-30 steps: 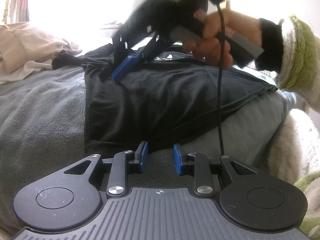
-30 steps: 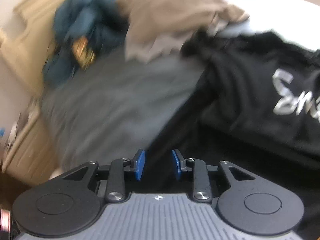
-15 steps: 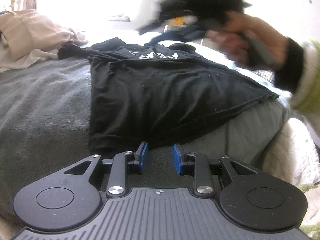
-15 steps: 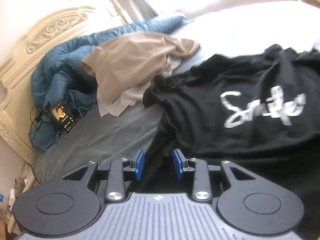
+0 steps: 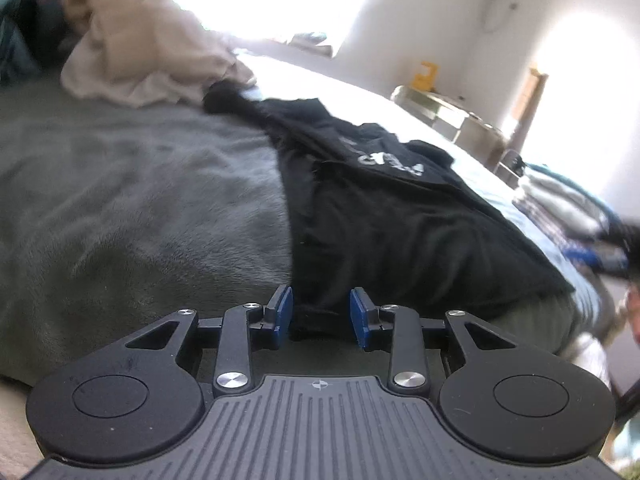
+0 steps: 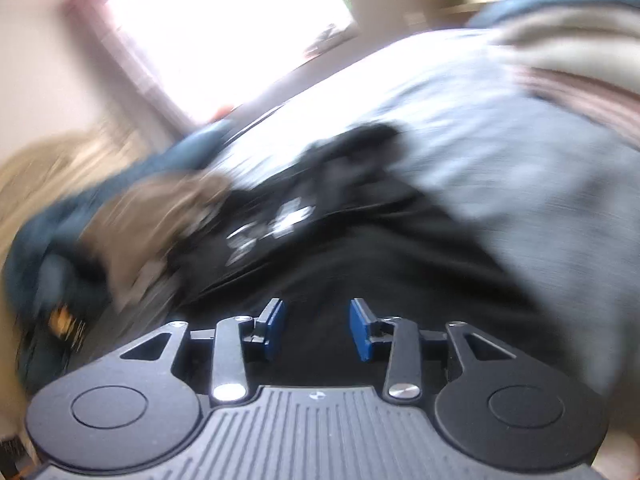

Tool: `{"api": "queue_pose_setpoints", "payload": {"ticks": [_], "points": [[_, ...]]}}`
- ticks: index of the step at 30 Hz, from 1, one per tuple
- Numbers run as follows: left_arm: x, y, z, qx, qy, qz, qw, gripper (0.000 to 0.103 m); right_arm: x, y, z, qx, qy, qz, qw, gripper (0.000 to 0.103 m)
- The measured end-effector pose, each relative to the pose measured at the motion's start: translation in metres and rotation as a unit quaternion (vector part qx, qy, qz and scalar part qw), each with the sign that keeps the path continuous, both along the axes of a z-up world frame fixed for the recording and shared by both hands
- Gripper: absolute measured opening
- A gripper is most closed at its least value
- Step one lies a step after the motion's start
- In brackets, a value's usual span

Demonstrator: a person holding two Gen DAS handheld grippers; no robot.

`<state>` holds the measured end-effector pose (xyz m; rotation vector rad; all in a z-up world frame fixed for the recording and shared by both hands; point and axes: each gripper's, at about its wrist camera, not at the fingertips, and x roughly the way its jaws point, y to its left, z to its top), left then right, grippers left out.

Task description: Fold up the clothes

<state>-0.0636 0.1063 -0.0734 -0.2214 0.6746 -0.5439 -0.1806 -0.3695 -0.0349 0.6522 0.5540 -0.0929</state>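
Just ahead of the left gripper's (image 5: 320, 314) fingers, the near hem of the black T-shirt (image 5: 400, 216) lies flat on the grey blanket (image 5: 140, 208), spread with its white lettering up, probably so it can be folded where it lies. These fingers are apart and have just been opening, the hem's corner lined up with the gap but not pinched. The right gripper (image 6: 316, 328) shows in a blurred view over the same shirt (image 6: 380, 264); its fingers are also apart, have just been opening, and clamp nothing. Beyond the shirt sits a beige heap of clothes (image 5: 140, 64), likely waiting its turn.
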Motion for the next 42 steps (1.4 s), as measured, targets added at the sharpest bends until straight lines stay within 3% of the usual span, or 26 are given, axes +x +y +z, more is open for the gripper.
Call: {"api": "queue_pose_setpoints", "payload": {"ticks": [4, 8, 17, 24, 33, 42], "points": [[0.014, -0.005, -0.008, 0.001, 0.045, 0.001, 0.9990, 0.032, -0.040, -0.051, -0.013, 0.033, 0.003, -0.092, 0.995, 0.043], [0.019, -0.015, -0.017, 0.015, 0.083, 0.013, 0.9964, 0.032, -0.051, -0.081, -0.036, 0.084, 0.011, -0.115, 0.990, 0.047], [0.023, -0.019, -0.017, 0.016, 0.106, 0.037, 0.9936, 0.032, -0.030, -0.112, -0.071, 0.141, 0.016, -0.091, 0.986, 0.047], [0.025, -0.010, -0.017, -0.015, 0.127, 0.042, 0.9908, 0.032, -0.029, -0.107, -0.058, 0.128, 0.013, -0.054, 0.990, 0.047], [0.028, 0.001, -0.008, -0.044, 0.102, 0.046, 0.9927, 0.032, -0.018, -0.113, -0.051, 0.127, 0.003, -0.044, 0.991, 0.046], [0.034, -0.004, -0.016, -0.056, 0.107, 0.023, 0.9924, 0.032, -0.013, -0.112, -0.074, 0.195, 0.029, -0.007, 0.980, 0.046]]}}
